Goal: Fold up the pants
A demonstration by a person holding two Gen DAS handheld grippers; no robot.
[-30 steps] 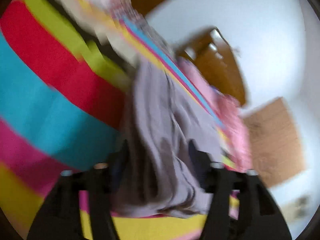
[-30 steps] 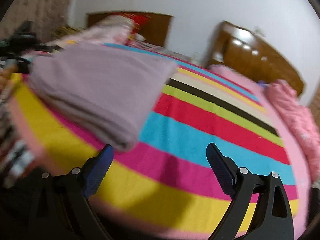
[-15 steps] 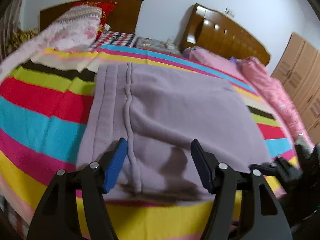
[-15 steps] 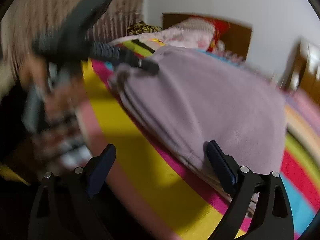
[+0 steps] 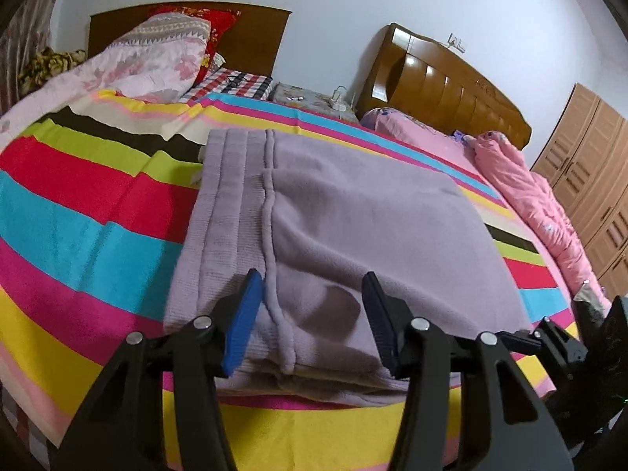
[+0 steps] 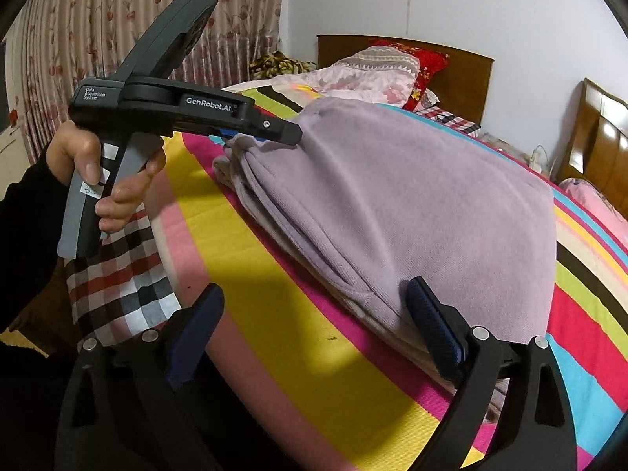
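Left gripper (image 5: 312, 314): angled downward, jaws part-way apart and just closing in, cloth bunched between the pads. Left hand (image 6: 104, 172): wrapped round the grip handle at far left of the right wrist view, thumb forward, dark sleeve (image 6: 27, 243) at the wrist. Right gripper (image 6: 314, 318): angled downward, jaws spread wide, nothing pinched; right finger (image 6: 433, 325) against the cloth edge.

Black frame all over the left claw (image 6: 271, 133), white "GenRobot.AI" lettering along its side, "Data Acquisition System" on the block behind, a grey grip with white paper labels. Blue ribbed pads and silver screws on the right claw (image 6: 314, 322). A black sleeve (image 6: 27, 212) at the wrist.
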